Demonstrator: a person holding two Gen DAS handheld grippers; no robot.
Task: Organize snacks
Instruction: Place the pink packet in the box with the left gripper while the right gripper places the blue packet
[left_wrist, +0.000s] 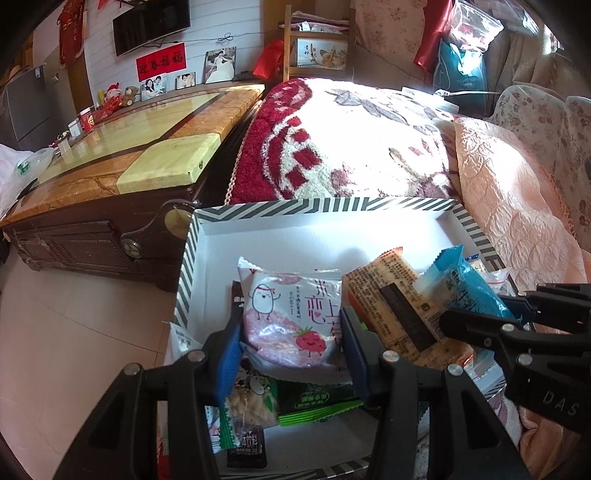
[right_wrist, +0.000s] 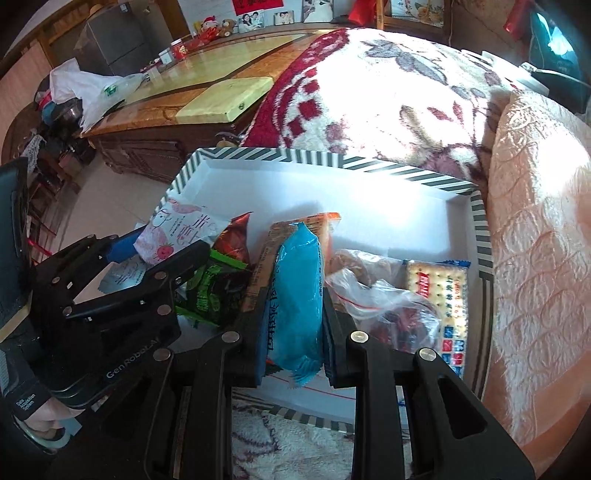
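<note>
A striped-rim white box (left_wrist: 207, 236) lies on the sofa and holds several snack packs. My left gripper (left_wrist: 290, 332) is shut on a pink and white strawberry snack pack (left_wrist: 291, 317), held over the box's left part; the pack also shows in the right wrist view (right_wrist: 177, 232). My right gripper (right_wrist: 293, 325) is shut on a blue snack pack (right_wrist: 295, 291), held over the box's middle; the pack also shows in the left wrist view (left_wrist: 469, 284). Under them lie an orange cracker pack (left_wrist: 391, 299), a green pack (left_wrist: 314, 400), a clear bag (right_wrist: 373, 295) and a soda cracker pack (right_wrist: 443, 295).
The box's far half (right_wrist: 369, 192) is bare white. A red and white fluffy blanket (left_wrist: 332, 147) lies behind the box and a pink quilted cover (right_wrist: 535, 221) to its right. A wooden coffee table (left_wrist: 129, 155) stands to the left across tiled floor.
</note>
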